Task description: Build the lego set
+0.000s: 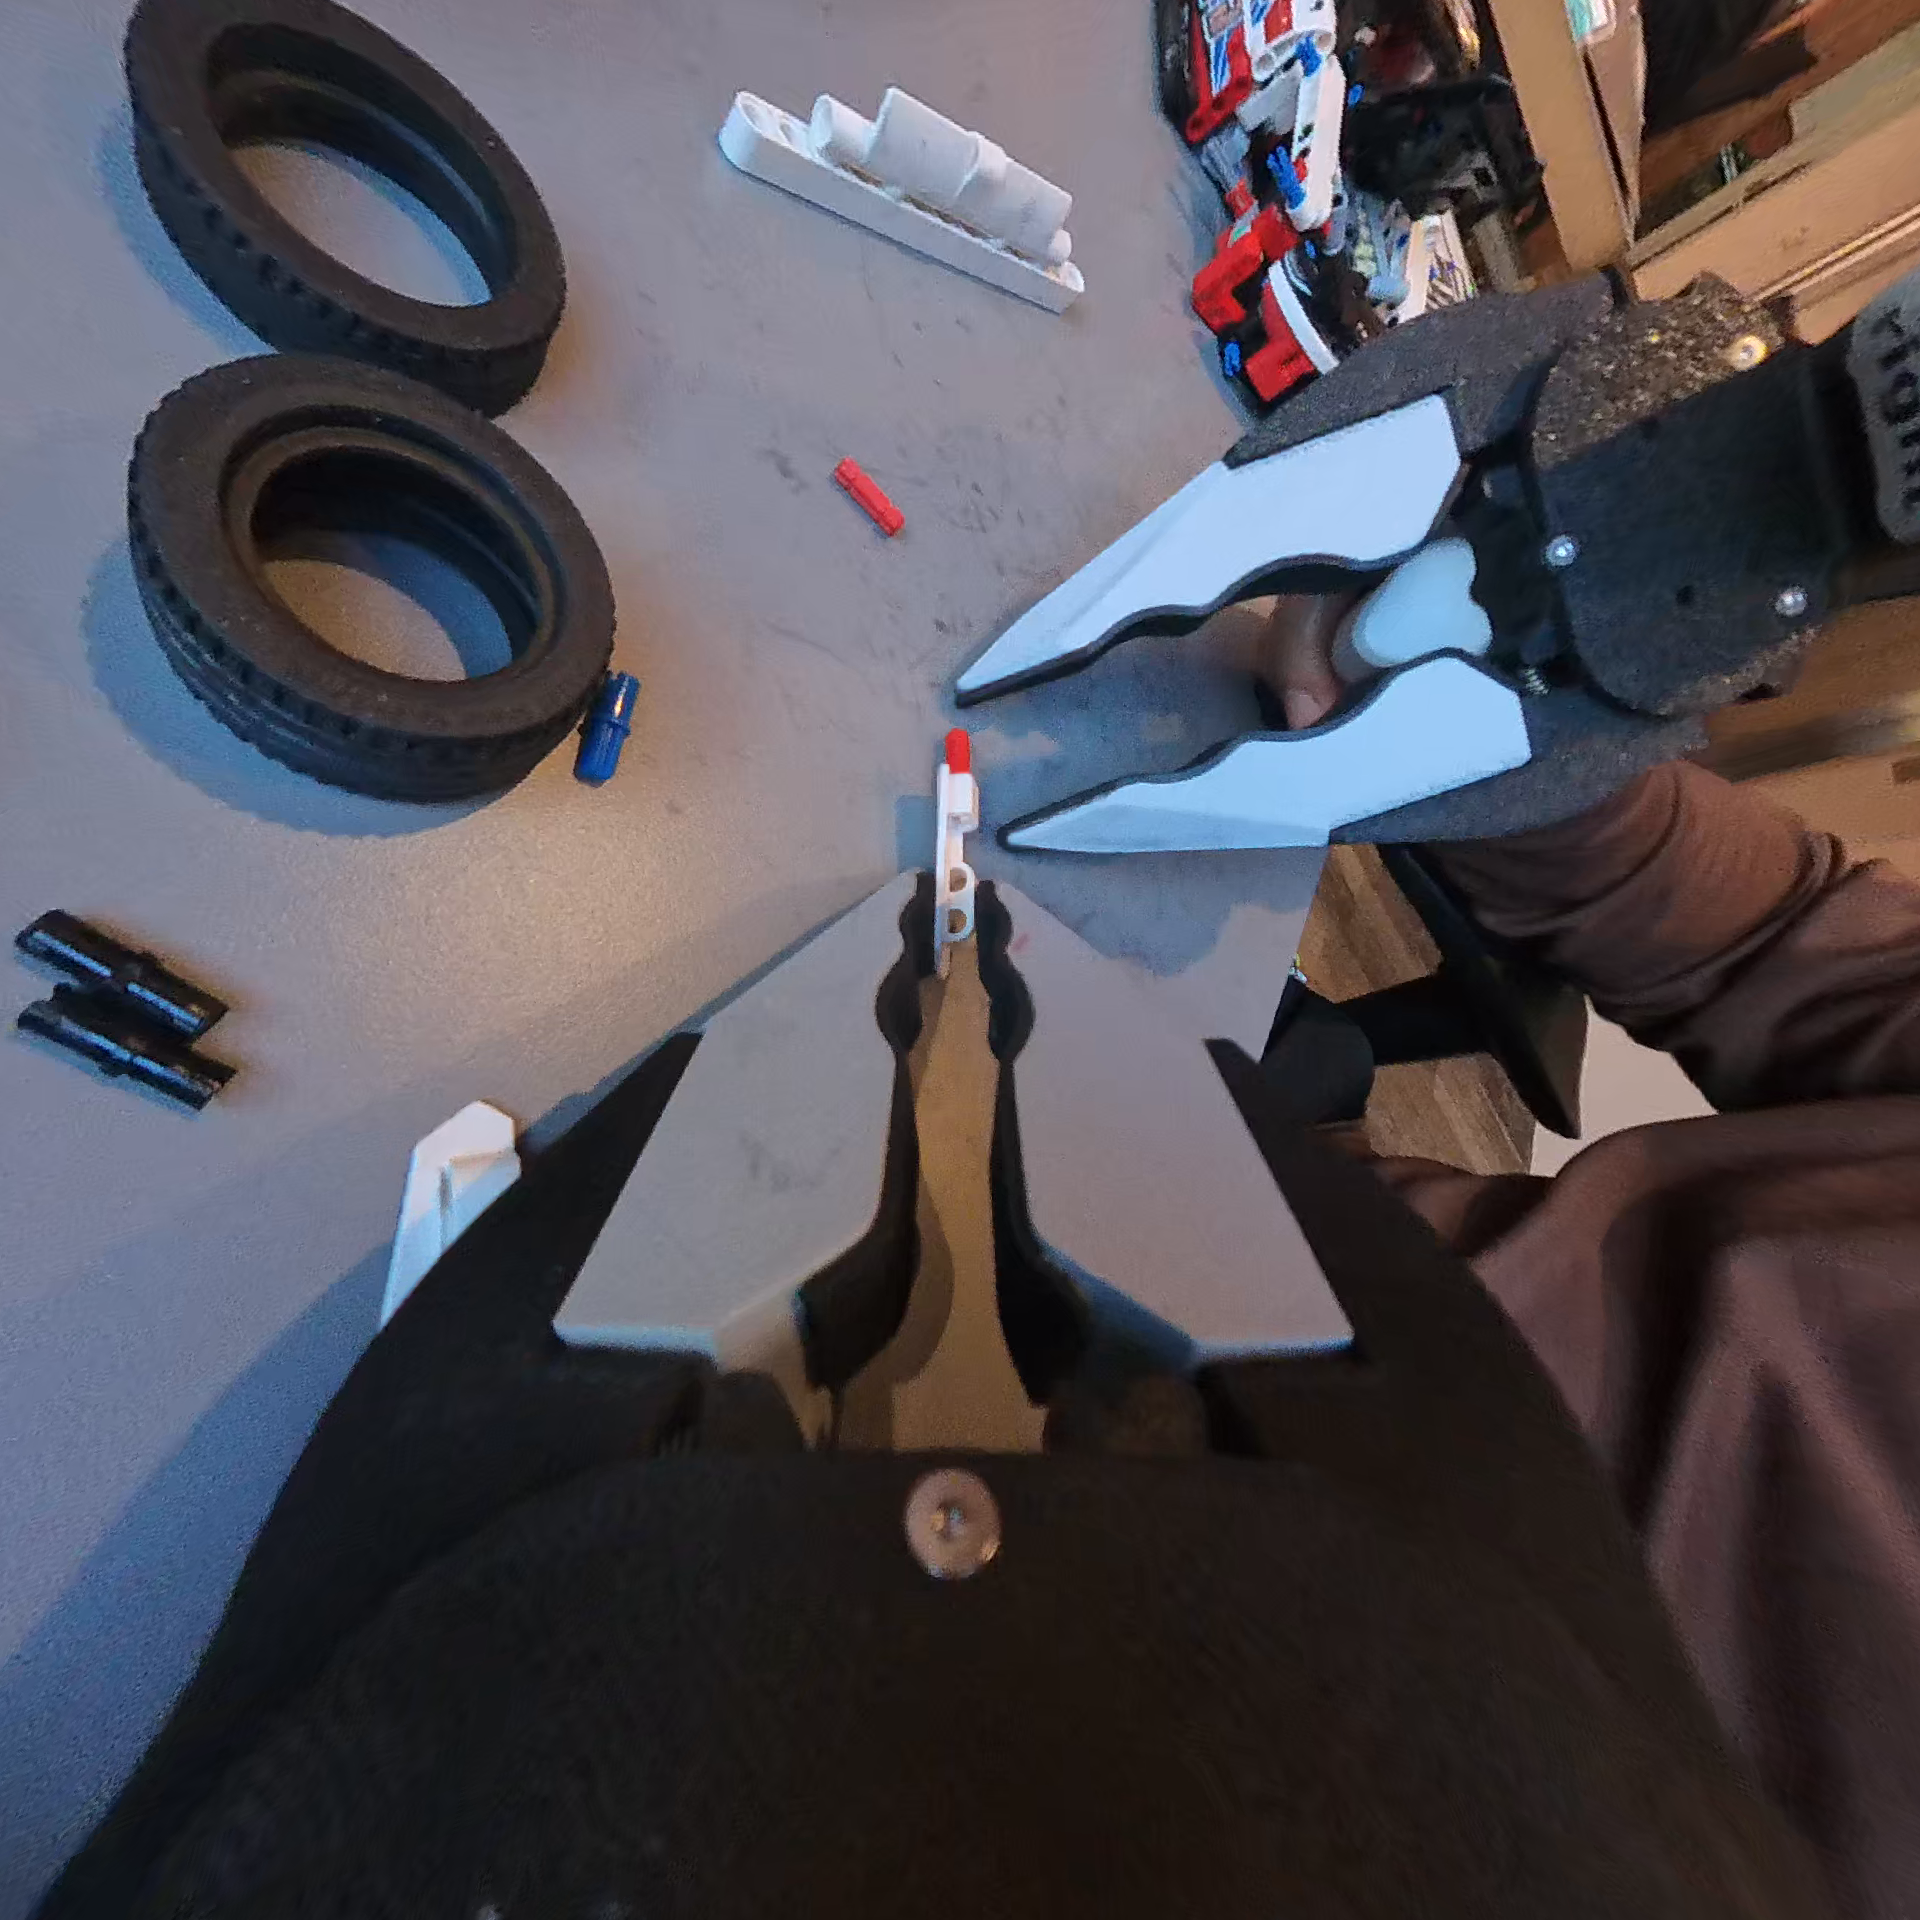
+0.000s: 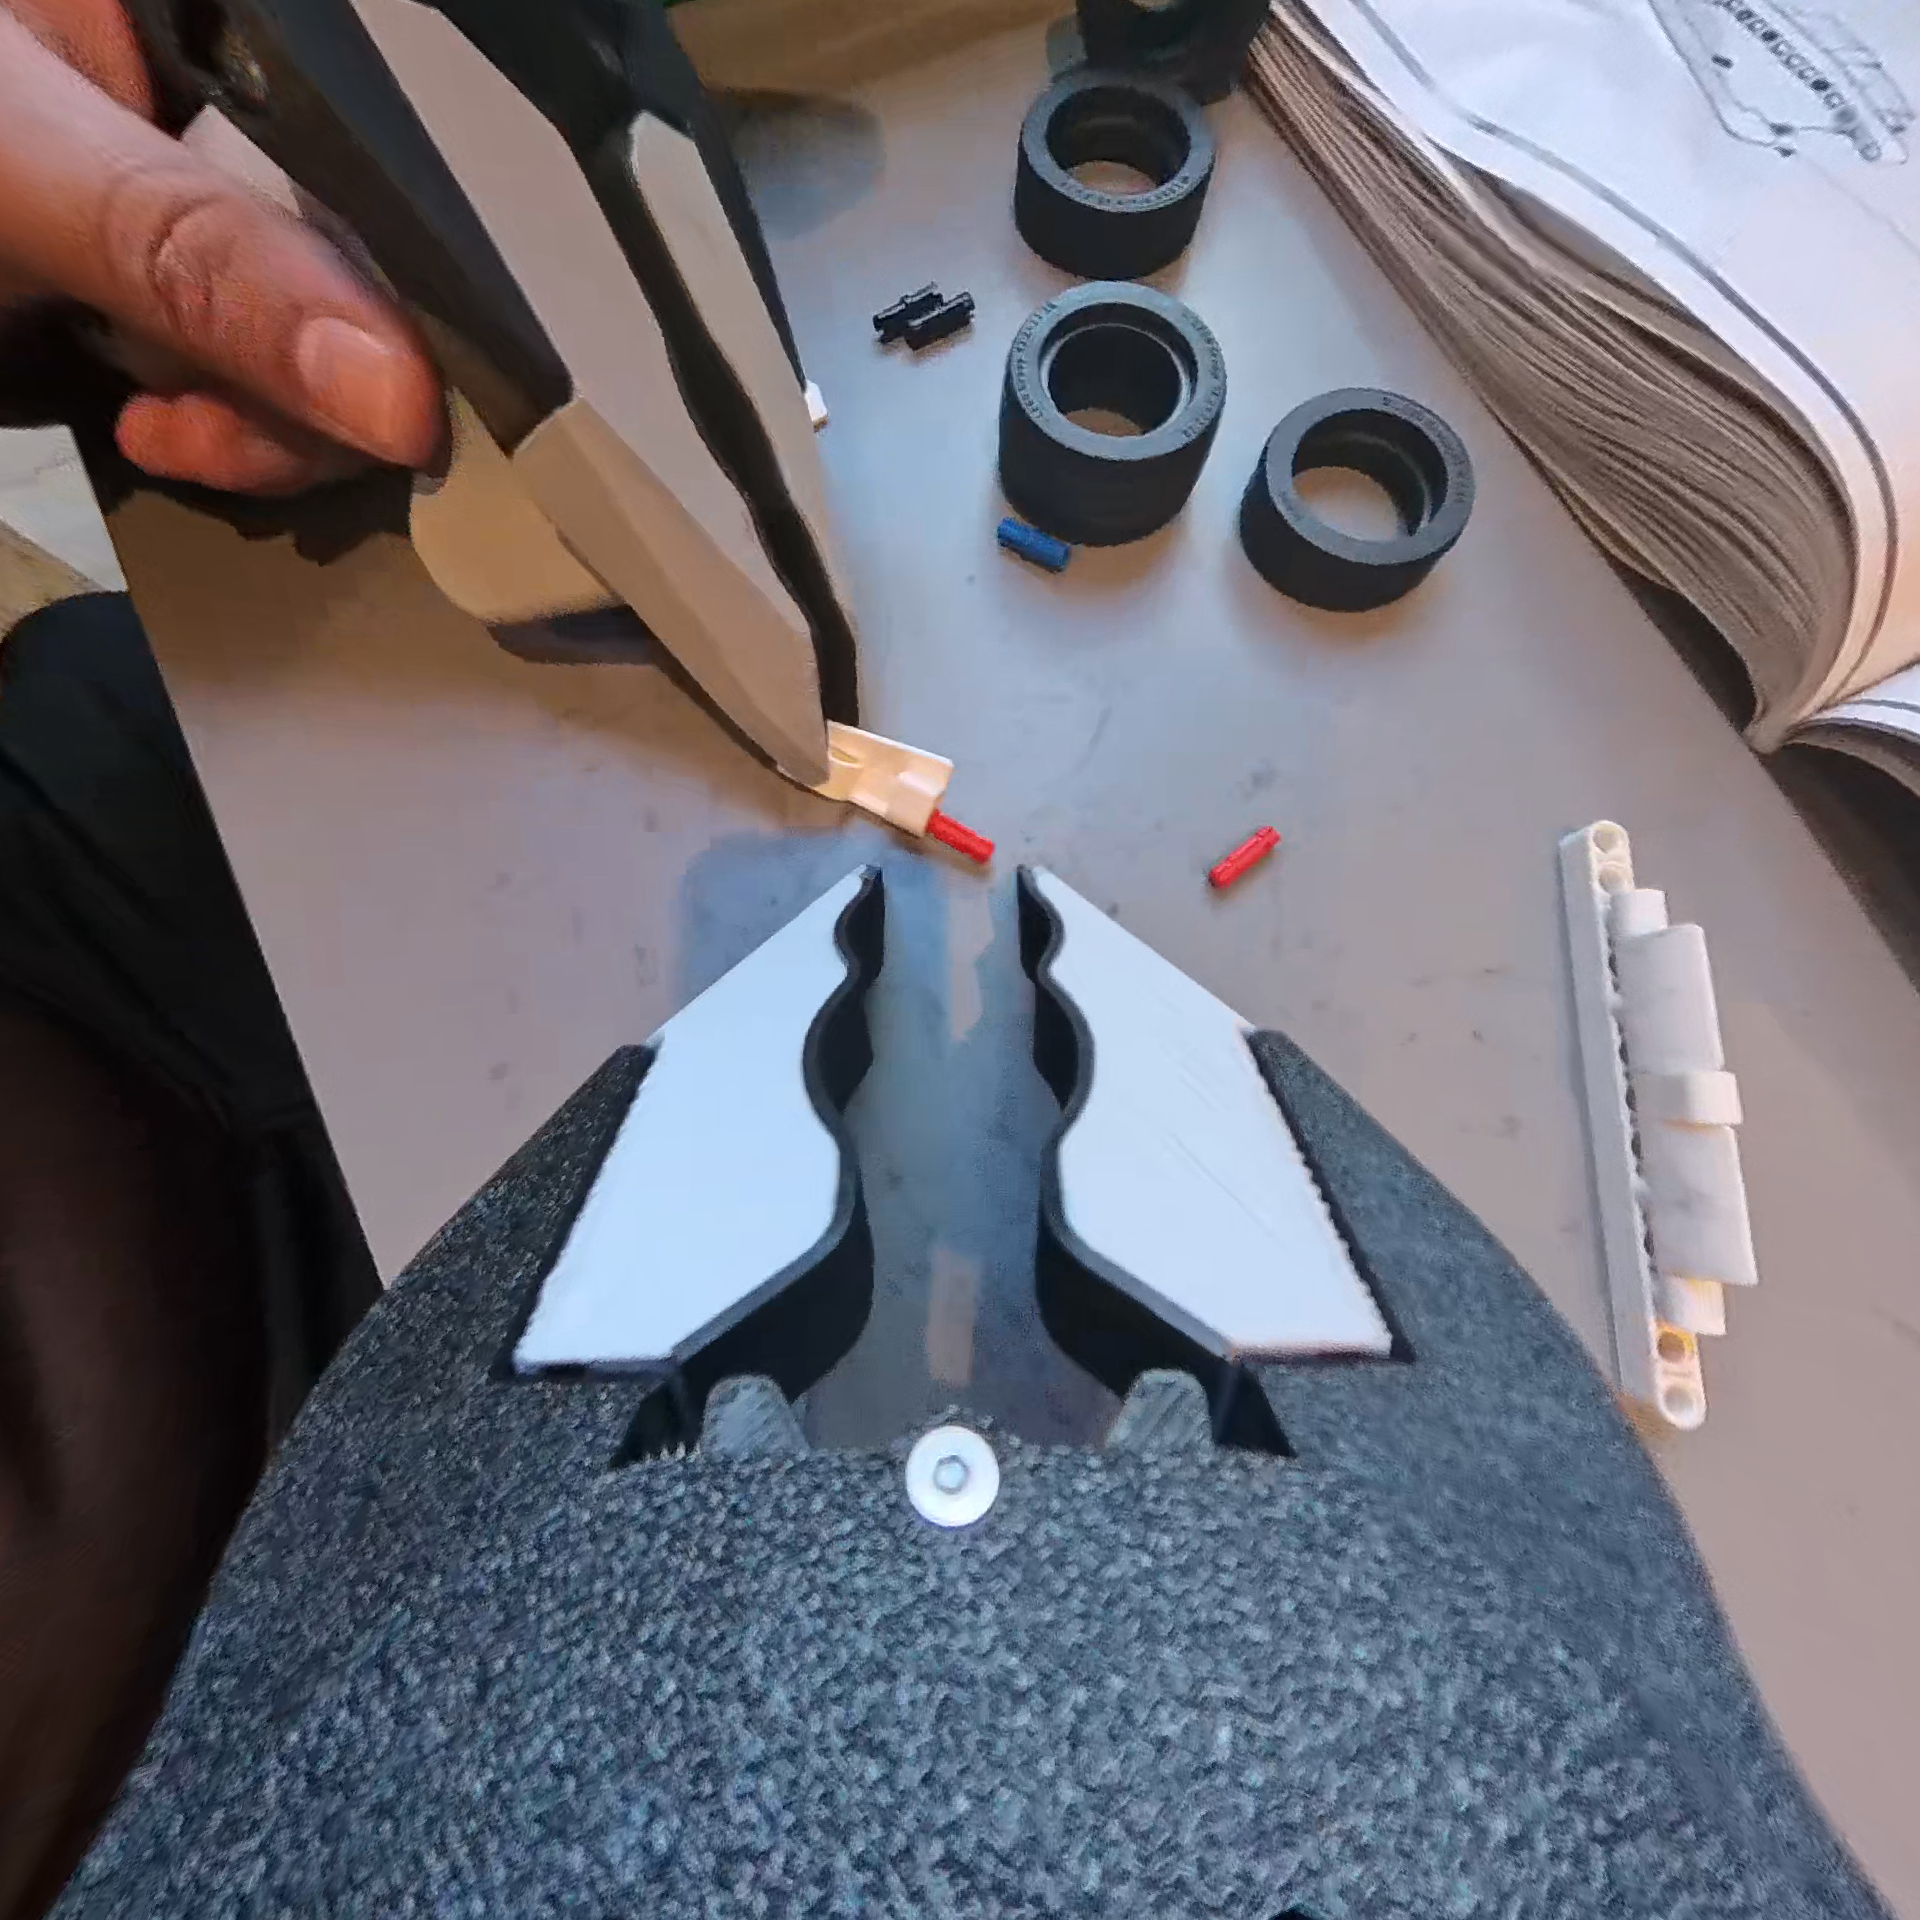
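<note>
My left gripper (image 1: 953, 902) is shut on a small white lego piece (image 1: 954, 831) with a red pin (image 1: 957, 750) sticking out of its far end. It also shows in the right wrist view (image 2: 891, 777), held at the tips of the left gripper (image 2: 821, 753), with the red pin (image 2: 961, 833) pointing toward my right gripper. My right gripper (image 2: 948, 878) is open and empty, its tips just short of the pin. It shows in the left wrist view (image 1: 982, 764) to the right of the piece. A loose red pin (image 1: 869, 497) (image 2: 1244, 856) lies on the grey table.
Black tyres (image 1: 353, 571) (image 2: 1112, 416) lie on the table, with a blue pin (image 1: 605, 725) (image 2: 1034, 544) beside one. A long white beam assembly (image 1: 904, 197) (image 2: 1652, 1101), black pins (image 1: 125, 1008) (image 2: 925, 314), a partly built red-white model (image 1: 1288, 187) and an open instruction booklet (image 2: 1621, 291) are nearby. My left and right fingertips are right by each other.
</note>
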{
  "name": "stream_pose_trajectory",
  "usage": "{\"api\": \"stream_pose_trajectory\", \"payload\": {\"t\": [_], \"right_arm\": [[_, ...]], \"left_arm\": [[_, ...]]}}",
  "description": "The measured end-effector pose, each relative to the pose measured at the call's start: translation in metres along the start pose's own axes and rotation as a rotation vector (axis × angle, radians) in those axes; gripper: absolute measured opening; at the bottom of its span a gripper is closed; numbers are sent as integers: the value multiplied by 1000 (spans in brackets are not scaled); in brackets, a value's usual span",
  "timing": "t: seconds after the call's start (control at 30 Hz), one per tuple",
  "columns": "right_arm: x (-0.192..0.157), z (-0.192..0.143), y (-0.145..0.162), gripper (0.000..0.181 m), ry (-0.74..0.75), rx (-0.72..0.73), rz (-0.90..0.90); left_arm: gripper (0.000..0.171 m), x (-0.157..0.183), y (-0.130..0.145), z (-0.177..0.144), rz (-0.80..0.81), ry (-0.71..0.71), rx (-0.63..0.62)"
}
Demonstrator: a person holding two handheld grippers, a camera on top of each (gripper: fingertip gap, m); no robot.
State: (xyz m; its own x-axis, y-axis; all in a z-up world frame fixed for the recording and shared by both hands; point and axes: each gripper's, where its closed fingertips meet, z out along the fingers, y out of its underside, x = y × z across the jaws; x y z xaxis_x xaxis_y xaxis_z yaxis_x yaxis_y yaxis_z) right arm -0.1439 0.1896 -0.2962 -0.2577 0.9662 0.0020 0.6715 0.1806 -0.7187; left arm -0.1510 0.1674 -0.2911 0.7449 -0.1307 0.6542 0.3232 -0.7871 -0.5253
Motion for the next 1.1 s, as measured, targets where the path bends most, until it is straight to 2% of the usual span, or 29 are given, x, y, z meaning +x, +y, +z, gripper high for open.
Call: {"api": "stream_pose_trajectory", "payload": {"t": [0.27, 0.47, 0.7, 0.8, 1.1], "right_arm": [[3, 2, -2, 32, 25, 0, 79], [3, 3, -4, 32, 40, 11, 149], [-2, -5, -9, 33, 29, 71, 124], [-3, -8, -10, 33, 22, 87, 117], [5, -17, -16, 33, 42, 159, 50]], "left_arm": [[5, 4, -1, 2, -189, 94, 38], [5, 6, -1, 1, -161, 78, 56], [5, 15, -10, -16, -82, 108, 177], [5, 24, -12, -26, 5, 130, 238], [4, 21, -12, -63, 315, -4, 331]]}}
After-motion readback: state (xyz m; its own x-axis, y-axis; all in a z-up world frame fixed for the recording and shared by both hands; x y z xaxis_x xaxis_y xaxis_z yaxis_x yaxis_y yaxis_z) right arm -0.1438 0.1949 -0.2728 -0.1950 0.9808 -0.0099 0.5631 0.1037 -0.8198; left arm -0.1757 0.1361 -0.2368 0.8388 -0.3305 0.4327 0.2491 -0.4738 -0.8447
